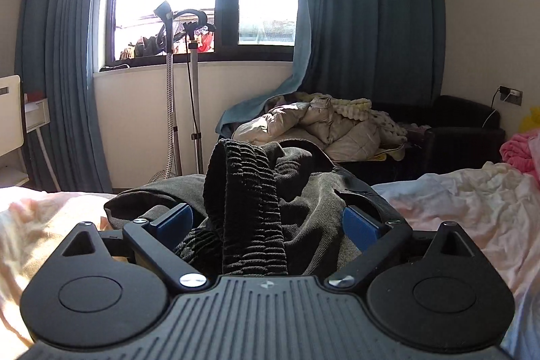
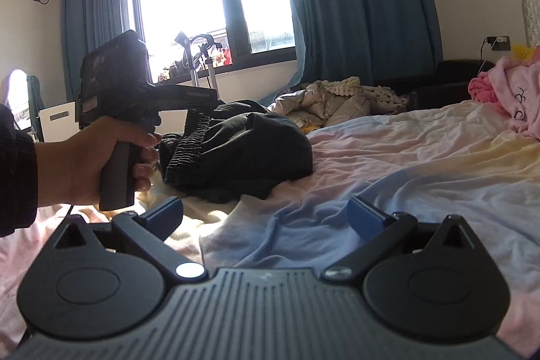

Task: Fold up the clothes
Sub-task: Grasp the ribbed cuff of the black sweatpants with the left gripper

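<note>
A dark grey garment with a ribbed black waistband (image 1: 249, 208) lies bunched on the bed. My left gripper (image 1: 268, 220) is open, its blue pads on either side of the bunched cloth, the waistband standing up between them. In the right wrist view the garment (image 2: 243, 150) sits as a heap on the sheet, with the left gripper's body (image 2: 135, 97) held by a hand just left of it. My right gripper (image 2: 266, 215) is open and empty above the pastel bedsheet (image 2: 388, 164), nearer than the heap.
A pink cloth pile (image 2: 506, 93) lies at the bed's far right. A beige quilted jacket heap (image 1: 324, 123) rests on a dark sofa beyond the bed. A garment steamer stand (image 1: 182, 83) stands under the window, between blue curtains.
</note>
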Tool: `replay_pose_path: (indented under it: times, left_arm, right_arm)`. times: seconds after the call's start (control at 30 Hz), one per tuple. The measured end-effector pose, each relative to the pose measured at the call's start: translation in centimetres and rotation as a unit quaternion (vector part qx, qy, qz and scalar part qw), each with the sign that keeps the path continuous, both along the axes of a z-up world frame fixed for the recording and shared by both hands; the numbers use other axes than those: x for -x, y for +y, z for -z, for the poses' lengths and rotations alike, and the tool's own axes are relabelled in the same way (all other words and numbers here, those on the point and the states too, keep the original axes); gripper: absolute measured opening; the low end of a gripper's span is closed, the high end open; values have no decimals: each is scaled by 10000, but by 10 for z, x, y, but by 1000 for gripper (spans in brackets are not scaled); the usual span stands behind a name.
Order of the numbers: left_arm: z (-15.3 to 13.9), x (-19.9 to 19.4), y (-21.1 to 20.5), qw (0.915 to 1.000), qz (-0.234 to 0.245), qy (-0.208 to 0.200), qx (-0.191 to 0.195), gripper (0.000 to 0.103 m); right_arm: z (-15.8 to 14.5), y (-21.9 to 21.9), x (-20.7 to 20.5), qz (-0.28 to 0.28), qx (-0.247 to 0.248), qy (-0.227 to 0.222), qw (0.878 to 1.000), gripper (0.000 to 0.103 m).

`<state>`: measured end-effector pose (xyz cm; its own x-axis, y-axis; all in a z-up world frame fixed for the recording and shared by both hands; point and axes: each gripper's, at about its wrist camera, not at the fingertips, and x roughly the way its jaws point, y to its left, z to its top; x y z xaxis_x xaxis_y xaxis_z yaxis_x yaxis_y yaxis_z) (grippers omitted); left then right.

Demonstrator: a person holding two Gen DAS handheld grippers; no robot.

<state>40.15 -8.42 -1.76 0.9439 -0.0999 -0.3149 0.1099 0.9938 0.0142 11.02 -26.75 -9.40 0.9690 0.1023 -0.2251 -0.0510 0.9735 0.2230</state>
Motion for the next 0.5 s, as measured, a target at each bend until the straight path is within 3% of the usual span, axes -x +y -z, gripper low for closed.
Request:
replay_pose_path:
  times: [0.17, 0.23, 0.37, 0.5]
  left_arm:
    - [2, -52, 9, 9994, -115, 233, 206, 81]
    - [2, -61, 4, 9995, -81, 267, 167, 56]
    - [1, -72, -12, 9988, 39, 489, 97, 53]
    - [-16, -61, -34, 9990, 105, 384, -200, 16]
  right_arm:
    - [18, -4, -20, -76, -234, 147, 9996, 103]
    - [22, -6, -25, -90, -361, 155, 9992, 103]
    - [26, -8, -32, -95, -456, 177, 9988, 103]
    - [25, -5, -31, -148, -362, 150, 9991, 103]
